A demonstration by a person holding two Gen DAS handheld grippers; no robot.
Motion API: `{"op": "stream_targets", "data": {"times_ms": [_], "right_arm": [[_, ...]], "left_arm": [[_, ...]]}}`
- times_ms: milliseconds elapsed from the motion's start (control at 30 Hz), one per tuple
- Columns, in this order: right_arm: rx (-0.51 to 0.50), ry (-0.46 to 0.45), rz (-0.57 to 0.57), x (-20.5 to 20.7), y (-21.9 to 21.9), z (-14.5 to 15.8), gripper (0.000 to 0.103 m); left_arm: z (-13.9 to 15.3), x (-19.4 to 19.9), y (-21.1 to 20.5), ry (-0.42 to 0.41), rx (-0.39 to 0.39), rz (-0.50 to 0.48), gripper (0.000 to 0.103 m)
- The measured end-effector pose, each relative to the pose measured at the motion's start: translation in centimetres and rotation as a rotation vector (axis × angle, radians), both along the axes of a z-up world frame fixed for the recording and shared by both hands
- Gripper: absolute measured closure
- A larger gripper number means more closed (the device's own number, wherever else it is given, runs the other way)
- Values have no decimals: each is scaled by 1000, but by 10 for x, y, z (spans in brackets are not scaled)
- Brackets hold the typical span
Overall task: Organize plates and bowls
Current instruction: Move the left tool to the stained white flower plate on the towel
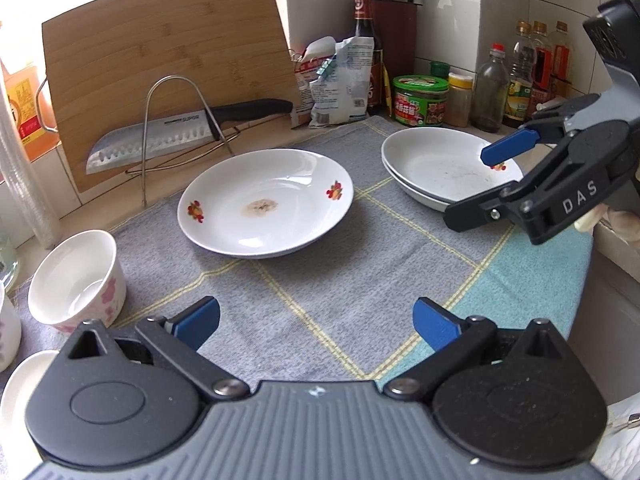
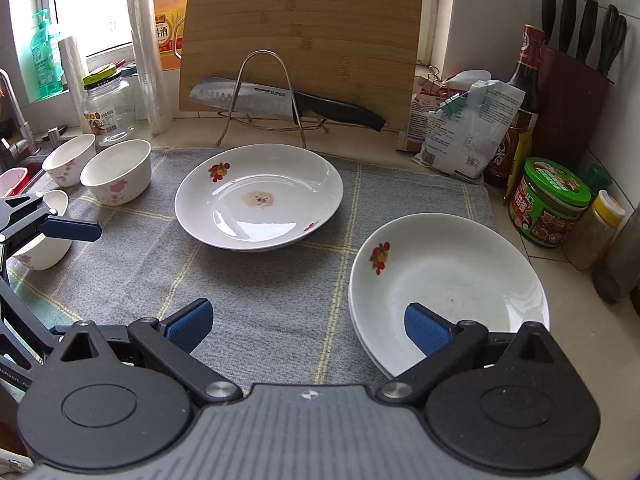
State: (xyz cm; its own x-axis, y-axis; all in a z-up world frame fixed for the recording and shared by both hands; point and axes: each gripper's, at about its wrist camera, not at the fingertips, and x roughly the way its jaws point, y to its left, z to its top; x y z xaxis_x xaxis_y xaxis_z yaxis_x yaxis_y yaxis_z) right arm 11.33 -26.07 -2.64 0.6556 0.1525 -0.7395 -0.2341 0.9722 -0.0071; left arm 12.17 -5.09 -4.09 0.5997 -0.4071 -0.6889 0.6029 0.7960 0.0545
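A white plate with fruit prints and a brown stain (image 1: 266,204) (image 2: 258,196) lies in the middle of the grey cloth. A stack of two white plates (image 1: 444,168) (image 2: 448,280) sits to its right. White bowls with pink flowers (image 1: 78,280) (image 2: 118,176) stand at the left; another (image 2: 68,158) stands behind, and one (image 2: 40,248) lies nearer. My left gripper (image 1: 316,324) is open and empty above the cloth. My right gripper (image 2: 308,328) is open and empty, one pad (image 2: 426,330) over the stack's near rim; it also shows in the left wrist view (image 1: 492,180).
A bamboo cutting board (image 2: 304,36) and a knife (image 2: 280,100) on a wire rack stand at the back. Bottles, jars (image 2: 550,204), bags and a knife block (image 2: 572,92) crowd the right and back. A glass jar (image 2: 106,108) and a sink tap are at the left.
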Motion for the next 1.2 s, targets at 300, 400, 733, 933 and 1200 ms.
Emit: {"op": "stream_targets", "data": {"times_ms": [300, 400, 733, 933, 1200], "right_arm": [[-65, -35, 181, 11, 39, -14, 0], [-52, -34, 218, 21, 45, -20, 0], [-53, -32, 228, 36, 59, -27, 0], [-64, -12, 147, 40, 62, -32, 0], [-71, 22, 90, 46, 66, -41, 0]], "left_arm": [[20, 25, 14, 5, 77, 101, 1], [27, 38, 12, 23, 99, 122, 1], [38, 89, -2, 58, 87, 123, 1], [35, 117, -5, 67, 74, 60, 1], [33, 141, -14, 76, 91, -34, 1]]}}
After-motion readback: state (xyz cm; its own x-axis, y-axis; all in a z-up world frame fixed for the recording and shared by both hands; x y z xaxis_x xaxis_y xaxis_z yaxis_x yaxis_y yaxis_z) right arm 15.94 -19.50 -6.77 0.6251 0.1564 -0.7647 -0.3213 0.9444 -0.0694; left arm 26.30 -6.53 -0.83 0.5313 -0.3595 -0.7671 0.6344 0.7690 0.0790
